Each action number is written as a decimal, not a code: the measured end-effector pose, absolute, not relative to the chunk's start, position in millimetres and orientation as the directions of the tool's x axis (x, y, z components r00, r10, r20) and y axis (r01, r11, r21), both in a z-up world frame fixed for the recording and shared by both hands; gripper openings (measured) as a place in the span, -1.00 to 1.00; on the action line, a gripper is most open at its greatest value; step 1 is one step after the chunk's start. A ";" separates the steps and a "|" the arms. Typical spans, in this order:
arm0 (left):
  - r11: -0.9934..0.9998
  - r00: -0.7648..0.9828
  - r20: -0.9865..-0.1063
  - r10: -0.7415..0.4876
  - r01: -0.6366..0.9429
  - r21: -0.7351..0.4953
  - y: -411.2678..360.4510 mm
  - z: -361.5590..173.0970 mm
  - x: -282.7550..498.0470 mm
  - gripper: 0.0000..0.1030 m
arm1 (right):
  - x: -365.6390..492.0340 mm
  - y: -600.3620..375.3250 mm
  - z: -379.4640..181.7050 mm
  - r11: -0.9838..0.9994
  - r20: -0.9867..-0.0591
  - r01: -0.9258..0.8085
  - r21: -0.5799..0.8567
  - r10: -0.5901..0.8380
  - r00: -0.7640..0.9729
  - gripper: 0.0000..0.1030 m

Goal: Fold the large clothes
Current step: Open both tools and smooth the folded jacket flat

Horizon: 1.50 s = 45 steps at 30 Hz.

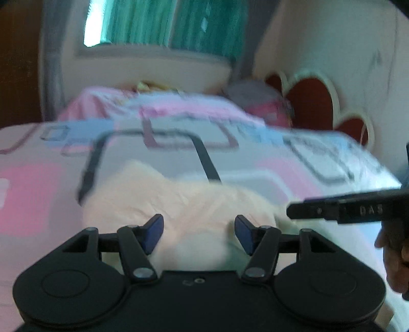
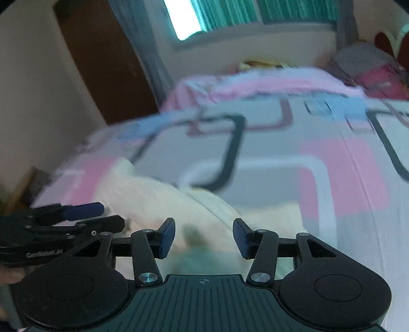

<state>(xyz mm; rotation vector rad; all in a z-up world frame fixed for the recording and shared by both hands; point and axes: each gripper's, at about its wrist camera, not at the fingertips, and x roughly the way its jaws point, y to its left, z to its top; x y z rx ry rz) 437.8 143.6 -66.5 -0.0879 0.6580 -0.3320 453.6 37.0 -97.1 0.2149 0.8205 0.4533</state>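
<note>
A pale cream garment [image 1: 184, 204] lies bunched on the near part of the bed; it also shows in the right wrist view [image 2: 166, 201]. My left gripper [image 1: 199, 233] is open just above it, with nothing between the blue pads. My right gripper [image 2: 204, 237] is open over the same garment and holds nothing. The right gripper reaches in from the right in the left wrist view [image 1: 340, 208]. The left gripper shows at the left in the right wrist view [image 2: 84, 217]. Both views are blurred.
The bed [image 1: 255, 158] has a sheet with pink, grey and blue squares. A folded pink blanket [image 1: 179, 107] and a pillow [image 1: 255, 97] lie at the far end. A red heart headboard [image 1: 314, 102], a green-curtained window [image 1: 173, 23] and a brown door [image 2: 107, 66] stand around.
</note>
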 end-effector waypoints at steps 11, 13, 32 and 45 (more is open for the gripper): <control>0.974 0.684 -0.693 -0.228 0.152 -0.170 145.4 -90.8 486.1 0.13 | 500.5 85.1 -147.0 0.911 -0.753 -0.276 0.306 0.408 0.516 -0.26; 0.977 0.683 -0.698 -0.215 0.154 -0.151 142.9 -92.0 487.7 0.13 | 500.6 80.4 -149.7 0.908 -0.753 -0.265 0.324 0.417 0.510 -0.26; 0.977 0.751 -0.638 -0.172 0.212 -0.014 111.5 -72.9 348.9 0.14 | 384.8 35.2 -107.4 0.876 -0.720 -0.415 0.245 0.451 0.527 -0.26; 0.981 0.743 -0.655 -0.134 0.195 0.021 101.0 -85.0 261.1 0.15 | 278.4 5.4 -126.4 0.873 -0.719 -0.406 0.272 0.464 0.517 -0.26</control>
